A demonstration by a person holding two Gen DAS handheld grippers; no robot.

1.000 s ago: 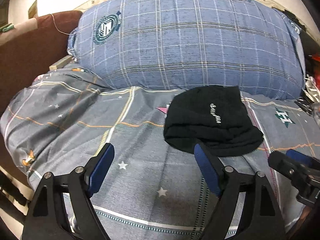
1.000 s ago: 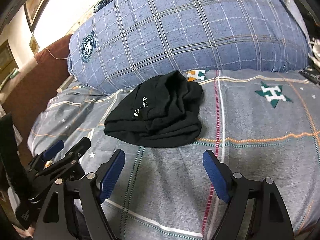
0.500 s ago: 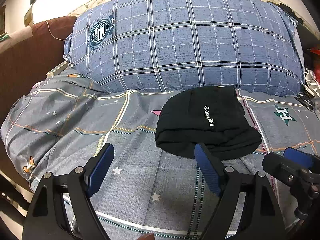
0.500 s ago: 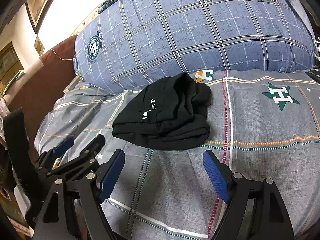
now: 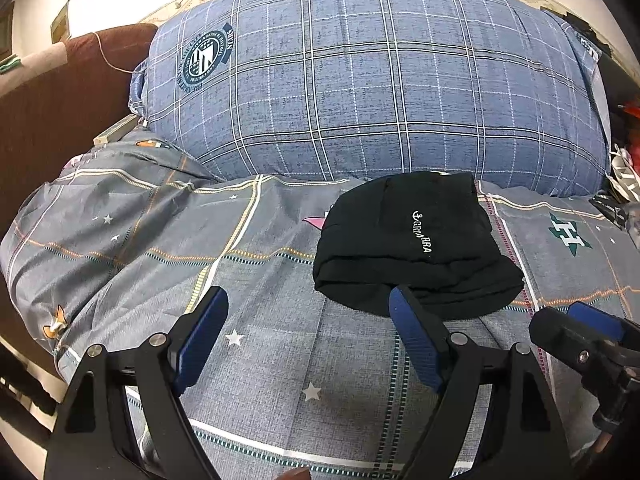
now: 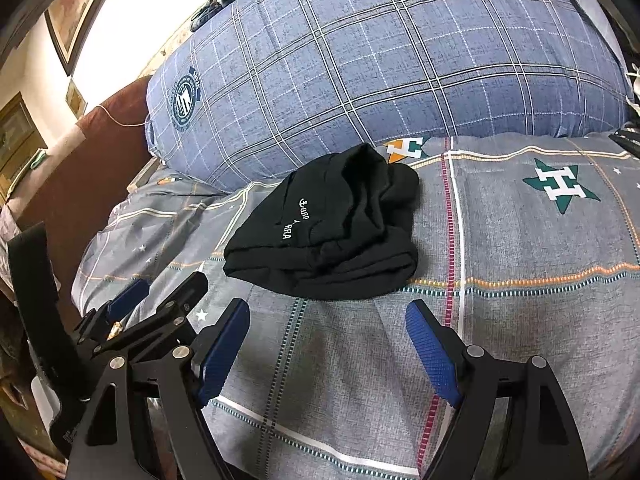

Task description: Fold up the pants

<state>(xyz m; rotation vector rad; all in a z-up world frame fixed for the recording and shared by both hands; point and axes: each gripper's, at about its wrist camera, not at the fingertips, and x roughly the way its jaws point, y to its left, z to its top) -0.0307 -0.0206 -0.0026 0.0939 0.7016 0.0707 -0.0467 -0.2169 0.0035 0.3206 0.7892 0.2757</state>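
On bed (image 5: 280, 360), before pillow (image 5: 380, 92): pants (image 5: 412, 248) lie in a compact folded bundle | left tool (image 5: 306, 324) and right tool (image 6: 328, 340) both gape, empty, short of it | unchanged over last second | folding looks done

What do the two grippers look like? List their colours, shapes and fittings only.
Both match. The left gripper and the right gripper each have two matte black angular arms with triangular cut-outs and silver rivet-like pins at the joints. The fingers end in flat, tapering blue pads with a fine ribbed texture. No cables, markings or sleeves are visible.
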